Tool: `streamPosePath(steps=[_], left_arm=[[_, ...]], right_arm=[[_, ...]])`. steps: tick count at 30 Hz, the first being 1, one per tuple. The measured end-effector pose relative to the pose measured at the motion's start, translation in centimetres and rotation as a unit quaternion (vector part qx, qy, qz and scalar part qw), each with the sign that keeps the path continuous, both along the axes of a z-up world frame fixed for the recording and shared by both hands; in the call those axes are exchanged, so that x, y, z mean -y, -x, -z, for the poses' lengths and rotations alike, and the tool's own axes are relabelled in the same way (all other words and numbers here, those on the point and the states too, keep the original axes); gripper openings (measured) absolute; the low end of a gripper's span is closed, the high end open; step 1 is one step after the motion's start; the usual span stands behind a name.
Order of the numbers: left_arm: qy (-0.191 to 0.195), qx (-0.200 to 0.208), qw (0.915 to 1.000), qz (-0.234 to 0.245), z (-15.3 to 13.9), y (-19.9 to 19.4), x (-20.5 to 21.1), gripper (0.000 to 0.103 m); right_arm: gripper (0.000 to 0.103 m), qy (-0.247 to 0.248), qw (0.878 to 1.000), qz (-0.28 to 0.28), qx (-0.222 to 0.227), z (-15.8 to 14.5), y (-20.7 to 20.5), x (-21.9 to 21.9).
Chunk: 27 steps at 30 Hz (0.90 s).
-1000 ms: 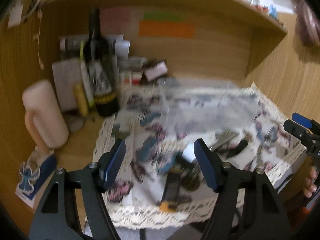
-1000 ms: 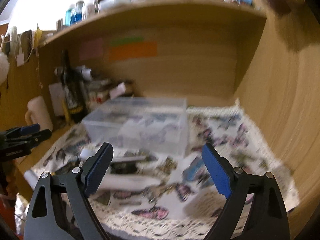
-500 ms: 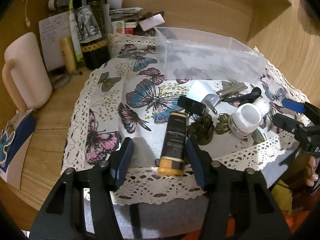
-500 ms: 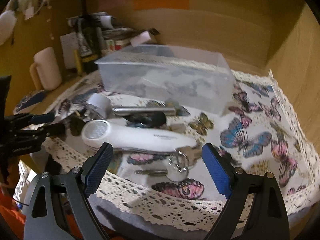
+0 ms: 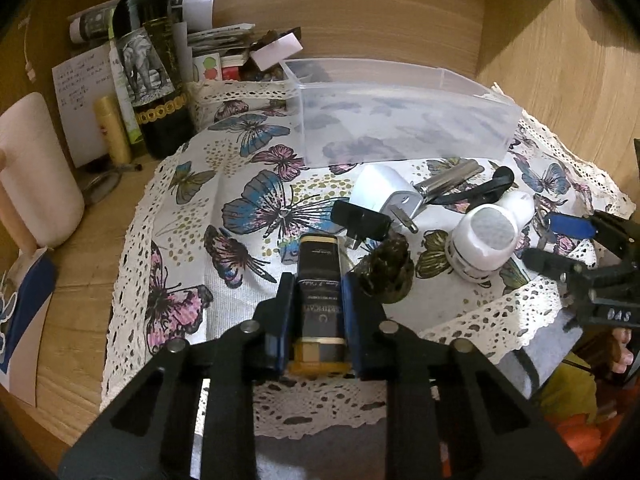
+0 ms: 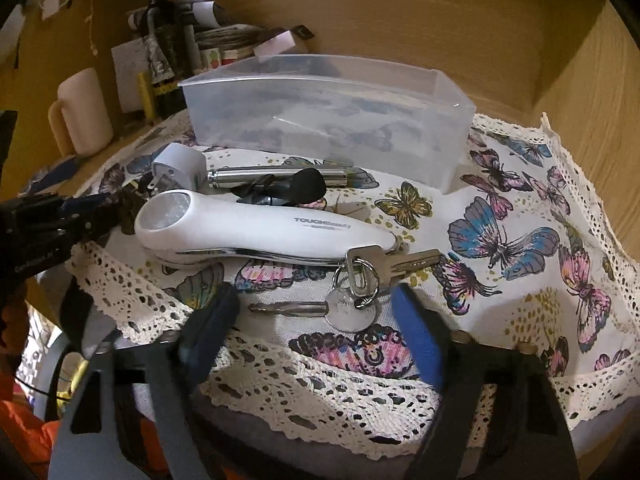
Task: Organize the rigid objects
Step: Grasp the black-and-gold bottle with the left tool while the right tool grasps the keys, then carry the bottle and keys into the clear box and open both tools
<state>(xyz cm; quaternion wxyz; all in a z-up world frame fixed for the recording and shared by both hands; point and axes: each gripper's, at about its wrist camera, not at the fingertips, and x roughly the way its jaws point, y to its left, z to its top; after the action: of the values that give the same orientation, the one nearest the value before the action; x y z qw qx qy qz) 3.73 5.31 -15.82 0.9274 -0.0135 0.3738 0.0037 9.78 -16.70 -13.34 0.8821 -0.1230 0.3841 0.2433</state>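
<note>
My left gripper (image 5: pixel 318 284) is shut on a black and gold tube (image 5: pixel 319 292) lying on the butterfly cloth (image 5: pixel 248 208). Beyond it lie a dark green lump (image 5: pixel 386 270), a white plug adapter (image 5: pixel 386 194), a black clip (image 5: pixel 476 190), a metal cylinder (image 5: pixel 448 178) and a white handheld device (image 6: pixel 260 232). My right gripper (image 6: pixel 316 312) is open, its fingers on either side of a bunch of keys (image 6: pixel 368 280) near the cloth's front edge. An empty clear plastic box (image 6: pixel 328 116) stands behind the items.
A dark wine bottle (image 5: pixel 150 72), papers and small boxes crowd the back left of the wooden alcove. A cream mug (image 5: pixel 34 168) stands at left. The wooden wall (image 6: pixel 580 60) closes in on the right. The lace cloth hangs over the table's front edge.
My left gripper has moved forward and down and closed on the black and gold tube. My right gripper has come lower and closer, now straddling the keys.
</note>
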Motion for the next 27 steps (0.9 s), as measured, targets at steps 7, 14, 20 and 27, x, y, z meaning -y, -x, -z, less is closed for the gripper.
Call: streamPosePath(steps=[7, 14, 20, 27], left_arm=[[0.002, 0.021, 0.9995, -0.023, -1.4, 0.0, -0.7, 0.023], [-0.008, 0.059, 0.9971, -0.048, -4.0, 0.0, -1.1, 0.023], [-0.005, 0.095, 0.994, -0.054, -6.7, -0.9, -1.3, 0.023], [0.009, 0.129, 0.9899, -0.058, -9.7, -2.5, -1.1, 0.023]], right_arm=[[0.059, -0.022, 0.999, 0.024, 0.008, -0.5, 0.3, 1.3], [0.059, -0.043, 0.996, 0.052, 0.053, -2.9, 0.8, 3.2], [0.058, -0.048, 0.991, 0.064, 0.106, -5.8, 0.0, 3.5], [0.059, -0.066, 0.983, 0.07, 0.16, -9.3, -1.6, 2.7]])
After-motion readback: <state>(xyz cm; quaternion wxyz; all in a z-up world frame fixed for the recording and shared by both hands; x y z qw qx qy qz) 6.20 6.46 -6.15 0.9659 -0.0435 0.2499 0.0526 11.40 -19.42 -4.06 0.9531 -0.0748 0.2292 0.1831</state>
